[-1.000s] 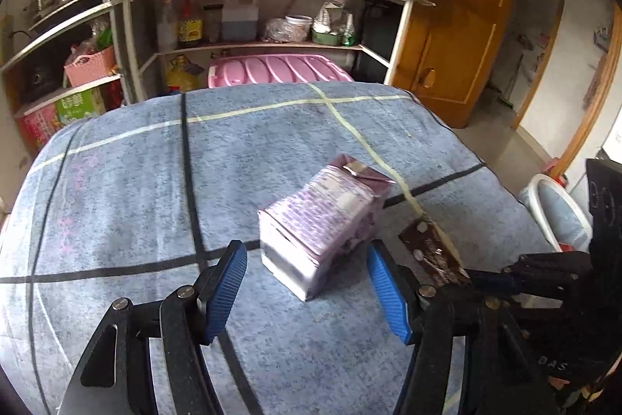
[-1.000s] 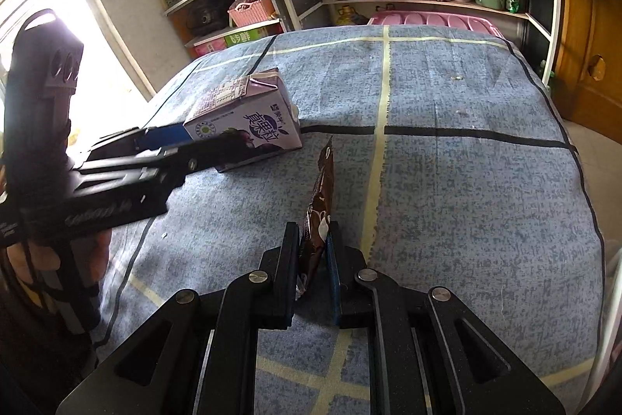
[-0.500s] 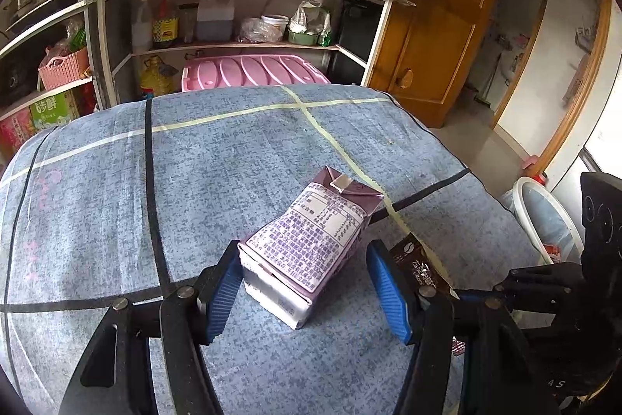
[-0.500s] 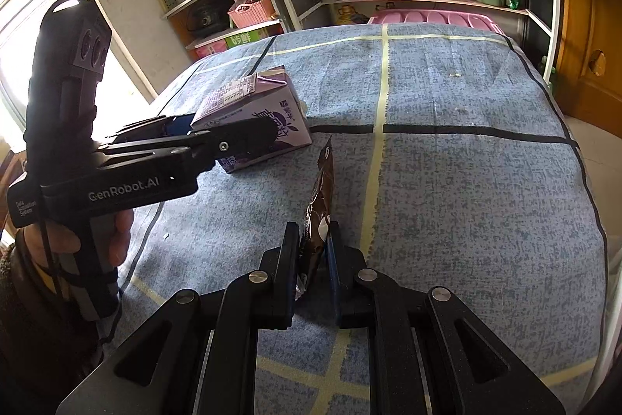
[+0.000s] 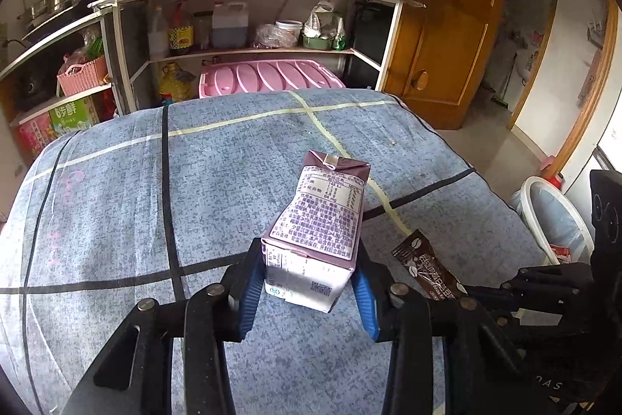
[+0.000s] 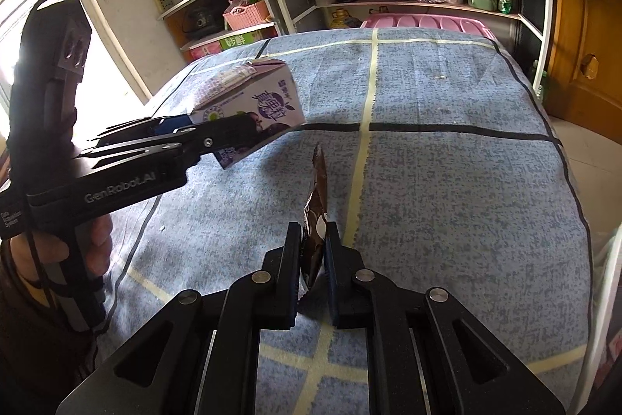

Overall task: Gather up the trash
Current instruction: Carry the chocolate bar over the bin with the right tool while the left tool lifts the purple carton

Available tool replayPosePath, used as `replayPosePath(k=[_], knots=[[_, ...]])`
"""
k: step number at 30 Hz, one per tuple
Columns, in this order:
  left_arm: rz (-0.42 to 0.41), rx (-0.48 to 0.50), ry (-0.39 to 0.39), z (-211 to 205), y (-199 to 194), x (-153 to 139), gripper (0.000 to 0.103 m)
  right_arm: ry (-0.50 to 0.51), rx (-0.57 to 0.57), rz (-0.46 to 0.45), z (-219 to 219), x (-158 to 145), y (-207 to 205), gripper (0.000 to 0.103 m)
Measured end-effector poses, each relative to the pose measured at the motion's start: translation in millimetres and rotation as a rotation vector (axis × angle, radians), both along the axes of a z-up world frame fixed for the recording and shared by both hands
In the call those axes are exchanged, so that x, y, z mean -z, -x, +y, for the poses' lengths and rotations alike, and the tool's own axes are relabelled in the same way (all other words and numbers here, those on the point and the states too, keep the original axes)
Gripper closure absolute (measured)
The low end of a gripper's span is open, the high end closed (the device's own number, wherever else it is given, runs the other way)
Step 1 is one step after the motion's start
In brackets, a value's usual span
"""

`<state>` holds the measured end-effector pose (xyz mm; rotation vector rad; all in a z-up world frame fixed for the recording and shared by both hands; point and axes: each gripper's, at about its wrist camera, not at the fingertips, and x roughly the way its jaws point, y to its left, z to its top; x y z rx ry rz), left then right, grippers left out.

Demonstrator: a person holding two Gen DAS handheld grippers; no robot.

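Note:
A purple and white milk carton (image 5: 318, 228) is gripped at its near end between the blue pads of my left gripper (image 5: 309, 275) and is tilted up off the blue tablecloth (image 5: 194, 181). It also shows in the right wrist view (image 6: 256, 104), held by the left gripper (image 6: 210, 139). My right gripper (image 6: 313, 247) is shut on a brown snack wrapper (image 6: 317, 205) that stands on edge between its fingers. The wrapper shows in the left wrist view (image 5: 423, 265) just right of the carton.
A white bin with a plastic liner (image 5: 552, 216) stands on the floor off the table's right side. Shelves (image 5: 252, 26) with bottles and a pink plastic lid (image 5: 268, 78) stand beyond the far edge. A wooden door (image 5: 447, 37) is at the right.
My left gripper has closed on the milk carton and raised its end off the cloth. The right gripper still holds the wrapper in about the same place.

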<state>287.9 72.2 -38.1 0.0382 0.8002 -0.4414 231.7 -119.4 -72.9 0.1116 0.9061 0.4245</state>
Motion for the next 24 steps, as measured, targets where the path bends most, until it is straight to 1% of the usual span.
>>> replayPosePath(k=[1,4,8,14,24], knots=[[-0.010,0.000,0.006,-1.4,5.4,-3.7,0.061,-0.001,0.006,-0.001,-2.6,-0.8,1.9,0.092],[-0.036,-0.010,-0.013,-8.3,18.3,-12.4,0.061,-0.005,0.028,-0.007,-10.3,-3.4,7.0,0.092],[-0.044,-0.020,-0.017,-19.0,37.0,-22.0,0.061,-0.014,0.046,-0.019,-19.7,-8.6,16.1,0.092],[-0.051,0.005,-0.034,-40.1,63.4,-31.8,0.061,-0.041,0.085,-0.042,-40.8,-20.1,31.7,0.092],[-0.109,0.040,-0.060,-86.9,99.3,-55.3,0.061,-0.080,0.171,-0.099,-93.5,-45.9,57.8,0.092]])
